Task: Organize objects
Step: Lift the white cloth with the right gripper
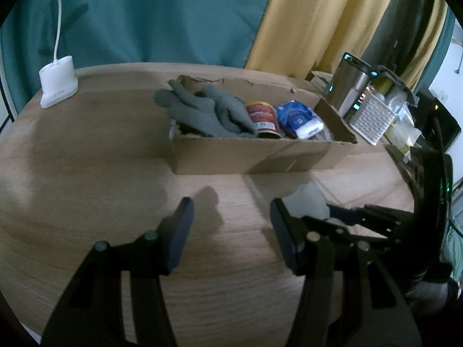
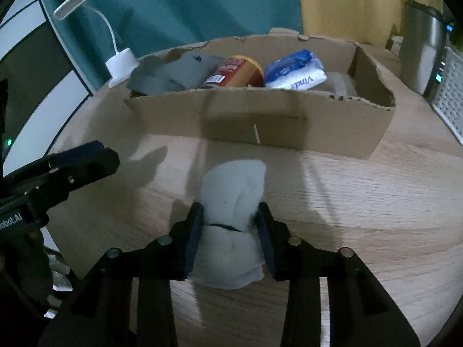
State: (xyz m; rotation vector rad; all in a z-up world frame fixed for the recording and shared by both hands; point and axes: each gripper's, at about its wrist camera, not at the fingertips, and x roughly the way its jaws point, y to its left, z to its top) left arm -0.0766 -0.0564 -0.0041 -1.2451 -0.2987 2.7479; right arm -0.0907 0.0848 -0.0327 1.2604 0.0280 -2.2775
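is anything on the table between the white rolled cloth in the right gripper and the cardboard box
Nothing visible: only bare wooden table lies between the white rolled cloth, clamped in the right gripper, and the brown cardboard box. Its near wall must be cleared.

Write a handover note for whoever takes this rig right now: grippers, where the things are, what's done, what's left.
Right gripper: shut on the white rolled cloth, which lies on the wooden table in front of the cardboard box.
Left gripper: open, holding nothing, over bare table to the left of the cloth.
Already in the box: grey gloves, red can, blue-and-white tissue pack.
Left to do: lift the cloth and put it in the box; there seems to be free space at the box's right end.
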